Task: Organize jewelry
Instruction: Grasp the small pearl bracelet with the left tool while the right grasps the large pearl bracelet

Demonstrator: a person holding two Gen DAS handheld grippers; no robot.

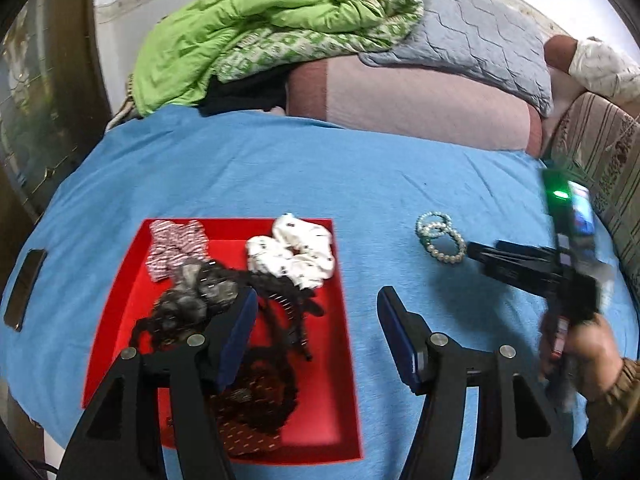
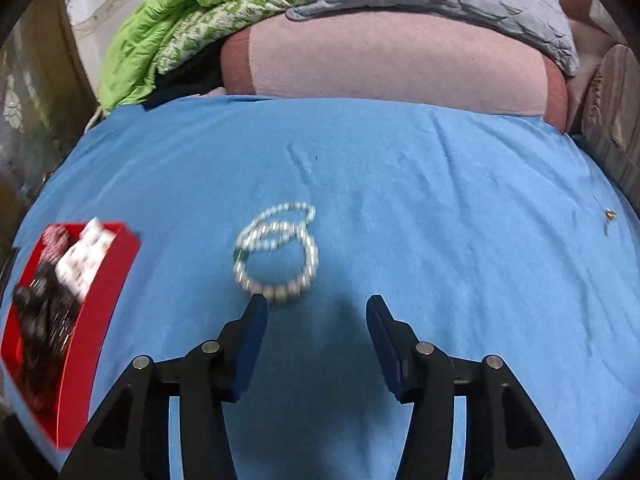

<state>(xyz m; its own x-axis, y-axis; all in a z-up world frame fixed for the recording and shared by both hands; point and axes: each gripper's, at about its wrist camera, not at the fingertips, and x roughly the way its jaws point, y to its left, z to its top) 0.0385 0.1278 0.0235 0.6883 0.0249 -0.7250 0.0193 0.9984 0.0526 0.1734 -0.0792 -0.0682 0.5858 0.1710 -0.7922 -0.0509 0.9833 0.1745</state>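
Pearl bracelets (image 2: 276,252) lie in a small pile on the blue sheet (image 2: 440,220), just beyond my right gripper (image 2: 316,304), which is open and empty with its left fingertip touching the nearest bracelet. In the left wrist view the bracelets (image 1: 440,238) lie right of a red tray (image 1: 332,360) holding scrunchies and dark hair accessories. My left gripper (image 1: 316,300) is open and empty, hovering over the tray's right edge. The right gripper (image 1: 476,250) shows there with its tips at the bracelets.
A white scrunchie (image 1: 296,252), a striped one (image 1: 176,244) and black headbands (image 1: 224,312) fill the tray. A small gold item (image 2: 610,214) lies far right on the sheet. A phone (image 1: 24,288) lies left. Blankets and pillows (image 1: 280,28) pile behind.
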